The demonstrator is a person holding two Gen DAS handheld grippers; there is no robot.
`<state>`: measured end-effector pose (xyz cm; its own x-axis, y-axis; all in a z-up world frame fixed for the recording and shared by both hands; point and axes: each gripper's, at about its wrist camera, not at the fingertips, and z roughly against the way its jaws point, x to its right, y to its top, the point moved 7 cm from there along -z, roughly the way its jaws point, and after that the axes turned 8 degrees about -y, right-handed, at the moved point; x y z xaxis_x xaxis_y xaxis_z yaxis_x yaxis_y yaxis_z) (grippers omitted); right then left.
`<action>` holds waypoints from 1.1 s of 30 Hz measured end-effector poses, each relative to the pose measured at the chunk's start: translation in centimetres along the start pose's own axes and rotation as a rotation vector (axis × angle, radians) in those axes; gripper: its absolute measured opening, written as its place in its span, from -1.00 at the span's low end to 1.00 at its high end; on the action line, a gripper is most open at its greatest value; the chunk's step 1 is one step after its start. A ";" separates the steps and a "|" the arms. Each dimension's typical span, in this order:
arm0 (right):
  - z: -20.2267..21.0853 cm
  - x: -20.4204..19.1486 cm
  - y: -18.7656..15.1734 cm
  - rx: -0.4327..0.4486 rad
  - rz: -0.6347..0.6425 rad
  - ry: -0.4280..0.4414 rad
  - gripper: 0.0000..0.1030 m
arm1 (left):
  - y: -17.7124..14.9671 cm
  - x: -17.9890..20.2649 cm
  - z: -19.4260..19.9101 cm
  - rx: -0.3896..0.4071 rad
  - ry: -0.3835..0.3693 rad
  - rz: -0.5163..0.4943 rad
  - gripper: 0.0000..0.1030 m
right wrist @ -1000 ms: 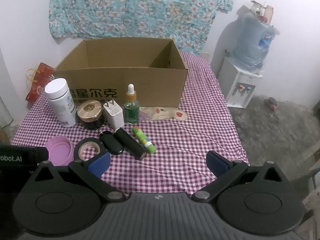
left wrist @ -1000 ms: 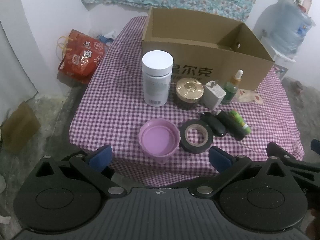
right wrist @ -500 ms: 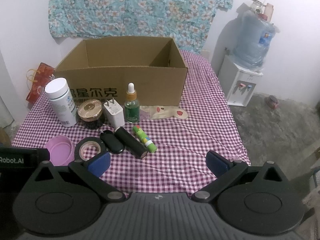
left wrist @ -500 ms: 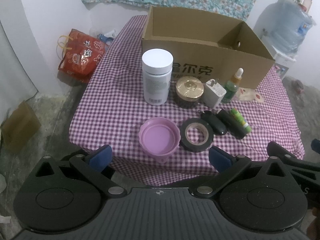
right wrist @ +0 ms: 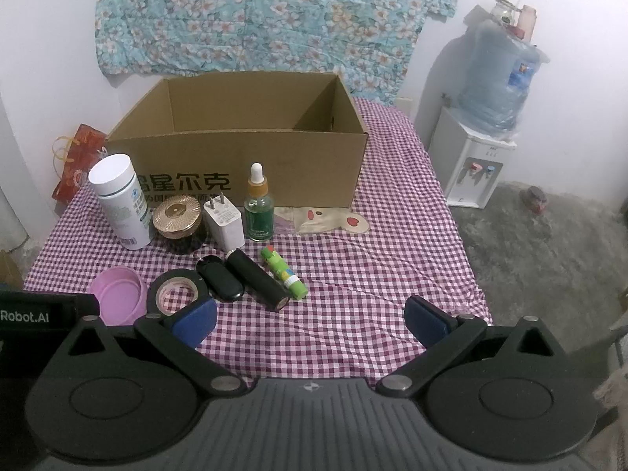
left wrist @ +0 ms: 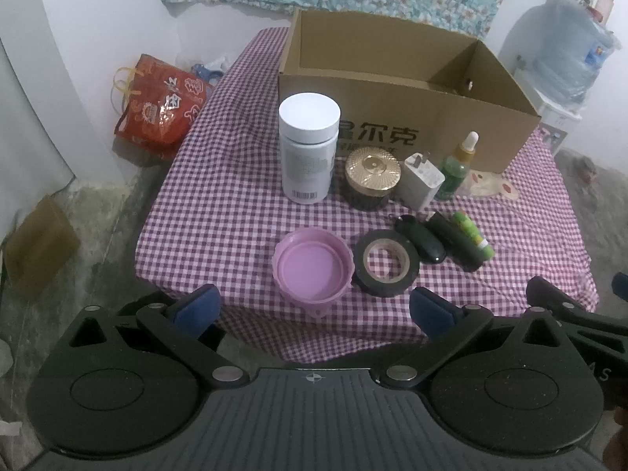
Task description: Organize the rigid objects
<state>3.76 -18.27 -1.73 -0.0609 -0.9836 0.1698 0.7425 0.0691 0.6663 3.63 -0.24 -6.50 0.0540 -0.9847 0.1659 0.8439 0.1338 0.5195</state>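
Right wrist view: cardboard box [right wrist: 243, 157] on the worktop [right wrist: 384, 259] shows no contents; its floor is partly hidden. White bottle [right wrist: 119, 202], gold-lidded jar [right wrist: 177, 216], tape roll [right wrist: 176, 290] and glue stick [right wrist: 283, 272] remain outside. Left tongs [left wrist: 314, 310] and right tongs [right wrist: 310, 320] are spread, empty. Sorting appears unstarted.

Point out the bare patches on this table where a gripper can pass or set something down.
Free: the checked cloth right of the green tube, out to the table's right edge, and the cloth left of the white bottle. Crowded: the strip before the cardboard box, from white bottle to dropper bottle, and the tape roll row.
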 end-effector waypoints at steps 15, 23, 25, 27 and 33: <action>-0.2 0.3 -0.1 -0.006 -0.001 -0.002 1.00 | 0.1 0.3 -0.1 -0.001 0.000 -0.006 1.00; -0.2 0.4 -0.2 -0.006 0.002 -0.003 1.00 | 0.1 0.4 0.0 -0.001 0.002 -0.008 1.00; -0.2 0.4 -0.2 -0.006 0.001 -0.002 1.00 | 0.1 0.4 0.0 -0.001 0.002 -0.008 1.00; -0.3 0.4 -0.2 -0.006 0.002 -0.002 1.00 | 0.1 0.4 0.0 -0.001 0.003 -0.008 1.00; -0.3 0.4 -0.2 -0.006 0.002 -0.003 1.00 | 0.1 0.4 -0.1 -0.003 0.003 -0.012 1.00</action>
<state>3.82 -18.73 -2.01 -0.0611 -0.9830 0.1729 0.7467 0.0700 0.6615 3.83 -0.62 -6.45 0.0456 -0.9865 0.1571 0.8461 0.1217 0.5190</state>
